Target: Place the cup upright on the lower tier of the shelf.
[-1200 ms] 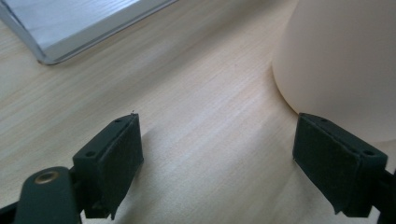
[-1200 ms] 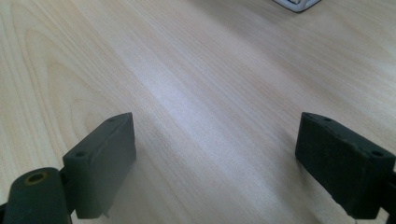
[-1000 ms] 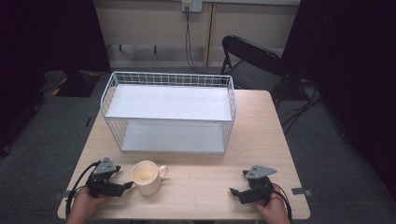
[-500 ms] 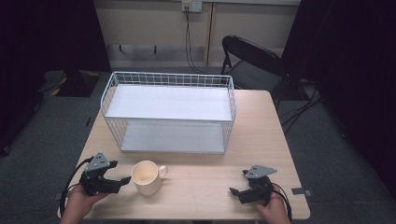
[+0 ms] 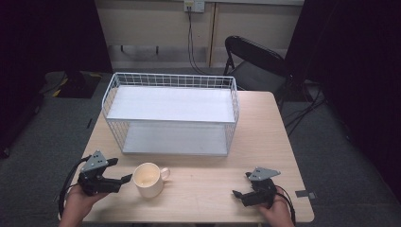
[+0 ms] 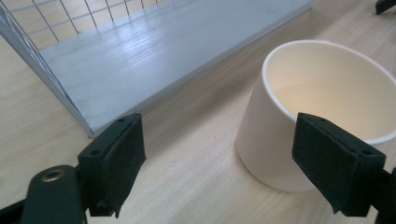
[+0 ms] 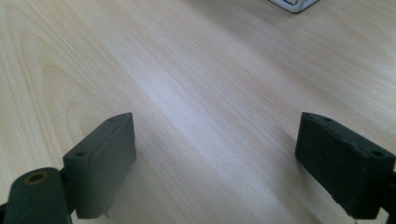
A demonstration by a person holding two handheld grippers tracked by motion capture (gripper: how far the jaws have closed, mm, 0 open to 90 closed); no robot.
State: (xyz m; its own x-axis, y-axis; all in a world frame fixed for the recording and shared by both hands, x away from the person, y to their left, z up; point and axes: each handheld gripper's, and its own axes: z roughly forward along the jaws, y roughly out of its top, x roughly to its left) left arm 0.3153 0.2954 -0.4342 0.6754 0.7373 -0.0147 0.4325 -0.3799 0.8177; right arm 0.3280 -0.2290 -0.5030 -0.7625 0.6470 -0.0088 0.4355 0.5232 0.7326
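Note:
A cream mug (image 5: 149, 178) stands upright on the wooden table (image 5: 213, 179), its handle pointing right. My left gripper (image 5: 118, 172) sits just left of the mug, open, jaws pointing toward it. In the left gripper view the mug (image 6: 317, 107) is empty and lies ahead and to the right, partly behind the right jaw, while the left gripper (image 6: 219, 163) holds nothing. My right gripper (image 5: 241, 187) rests open near the table's front right, and in its own view the right gripper (image 7: 224, 158) spans bare wood.
A white wire basket rack (image 5: 172, 113) with two shelves stands across the table's middle and back. Its lower shelf (image 6: 154, 56) lies just beyond the mug. A black folding chair (image 5: 255, 61) stands behind the table.
My left gripper has drawn back to the left, away from the mug, leaving a small gap. The mug and the right gripper have stayed put.

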